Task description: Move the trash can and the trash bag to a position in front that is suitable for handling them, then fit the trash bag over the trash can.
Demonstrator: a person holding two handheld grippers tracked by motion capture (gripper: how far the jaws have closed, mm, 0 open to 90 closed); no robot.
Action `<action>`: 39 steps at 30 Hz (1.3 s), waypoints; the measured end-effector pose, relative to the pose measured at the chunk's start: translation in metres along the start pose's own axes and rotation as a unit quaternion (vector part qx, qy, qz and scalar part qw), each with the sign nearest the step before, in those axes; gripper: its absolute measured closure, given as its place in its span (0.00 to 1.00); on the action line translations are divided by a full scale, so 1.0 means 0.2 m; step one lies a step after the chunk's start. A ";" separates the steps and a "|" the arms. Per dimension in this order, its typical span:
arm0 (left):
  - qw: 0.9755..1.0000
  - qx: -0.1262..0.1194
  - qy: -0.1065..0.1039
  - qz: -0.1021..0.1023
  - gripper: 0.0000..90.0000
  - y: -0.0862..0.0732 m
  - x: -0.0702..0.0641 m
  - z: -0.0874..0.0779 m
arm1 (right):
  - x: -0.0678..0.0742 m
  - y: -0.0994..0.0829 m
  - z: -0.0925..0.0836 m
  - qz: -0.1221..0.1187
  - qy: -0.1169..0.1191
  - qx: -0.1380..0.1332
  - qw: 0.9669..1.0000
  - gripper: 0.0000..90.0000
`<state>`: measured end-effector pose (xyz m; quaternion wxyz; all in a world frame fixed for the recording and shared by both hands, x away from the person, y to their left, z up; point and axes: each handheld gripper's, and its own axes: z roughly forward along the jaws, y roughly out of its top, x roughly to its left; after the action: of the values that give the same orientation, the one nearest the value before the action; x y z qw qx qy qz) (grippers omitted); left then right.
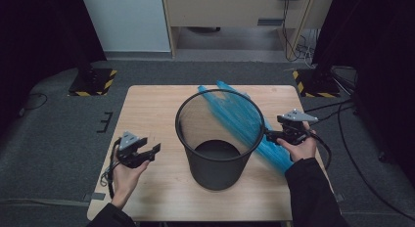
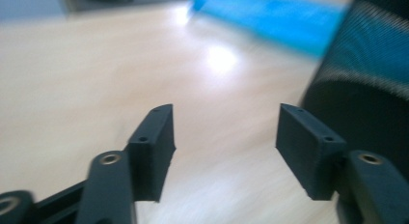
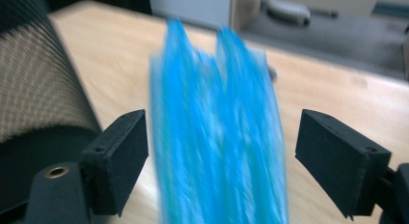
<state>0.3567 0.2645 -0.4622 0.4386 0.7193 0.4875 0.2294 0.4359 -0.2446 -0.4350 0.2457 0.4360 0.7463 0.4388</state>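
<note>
- Blue plastic bag (image 1: 244,122): it lies as a long crumpled strip on the wooden surface (image 1: 156,114), running from the far edge behind the black mesh wastebasket (image 1: 218,139) down past the basket's right side toward the right gripper (image 1: 270,136).
- In the high view part of the bag shows through the mesh of the basket wall; whether it touches the basket I cannot tell.
- In the right gripper view the bag (image 3: 217,137) runs lengthwise up the middle, blurred, between the two black jaws, with a gap of bare surface showing on each side.
- Right gripper (image 3: 222,161): just right of the wastebasket, at the near end of the bag; its jaws stand wide and the pads do not press on the plastic.
- Wastebasket: upright near the middle of the surface, round rim open at the top, its dark floor visible inside.
- In the left gripper view the wastebasket (image 2: 361,103) curves up at the right, with the bag (image 2: 284,19) a blue blur beyond it.
- Left gripper (image 1: 155,149): left of the wastebasket and well apart from it, low over bare wood, held in the person's left hand.
- Its jaws (image 2: 224,151) are spread wide with nothing between them.
</note>
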 end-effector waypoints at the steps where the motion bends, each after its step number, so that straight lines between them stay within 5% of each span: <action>1: 1.000 0.008 0.010 -0.008 0.38 -0.04 0.04 -0.01 | 0.00 0.00 0.00 0.000 0.000 0.000 1.000 0.21; 3: 0.998 0.047 0.031 -0.027 0.35 -0.13 0.13 0.00 | -0.03 -0.07 0.10 -0.003 -0.002 0.041 0.999 0.18; 7: 0.996 0.067 0.039 -0.040 0.32 -0.16 0.18 0.03 | -0.05 -0.12 0.21 -0.015 -0.002 0.077 0.997 0.19; 10: 0.997 0.058 0.026 -0.048 0.31 -0.15 0.18 0.05 | -0.05 -0.19 0.30 -0.034 0.005 0.115 0.993 0.19; 16: 0.998 0.053 0.009 -0.032 0.32 -0.14 0.15 0.06 | -0.06 -0.23 0.34 -0.038 0.015 0.141 0.989 0.19; 20: 0.998 0.055 0.010 -0.038 0.32 -0.14 0.16 0.07 | -0.06 -0.28 0.40 -0.043 0.017 0.178 0.983 0.22; 25: 0.997 0.061 0.007 -0.038 0.32 -0.14 0.16 0.08 | -0.06 -0.28 0.42 -0.031 0.019 0.174 0.984 0.34; 26: 0.998 0.061 0.006 -0.035 0.32 -0.14 0.15 0.08 | -0.07 -0.27 0.41 -0.025 0.013 0.171 0.985 0.47; 28: 0.998 0.059 0.004 -0.035 0.32 -0.14 0.15 0.08 | -0.07 -0.27 0.41 -0.024 0.012 0.172 0.985 0.56; 29: 0.998 0.059 0.003 -0.034 0.32 -0.14 0.15 0.08 | -0.08 -0.26 0.40 -0.020 0.010 0.176 0.984 0.72; 30: 0.998 0.059 0.003 -0.034 0.32 -0.14 0.15 0.08 | -0.08 -0.26 0.40 -0.020 0.010 0.176 0.984 0.72; 33: 0.998 0.057 0.001 -0.033 0.32 -0.14 0.15 0.08 | -0.09 -0.23 0.37 -0.007 0.002 0.183 0.983 0.96; 39: 0.998 0.060 0.000 -0.035 0.32 -0.14 0.15 0.09 | -0.11 -0.16 0.29 0.023 0.014 0.122 0.992 0.99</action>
<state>0.3680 0.2882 -0.4977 0.4026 0.7268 0.5250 0.1845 0.4762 -0.2461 -0.4915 0.1700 0.4731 0.7875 0.3565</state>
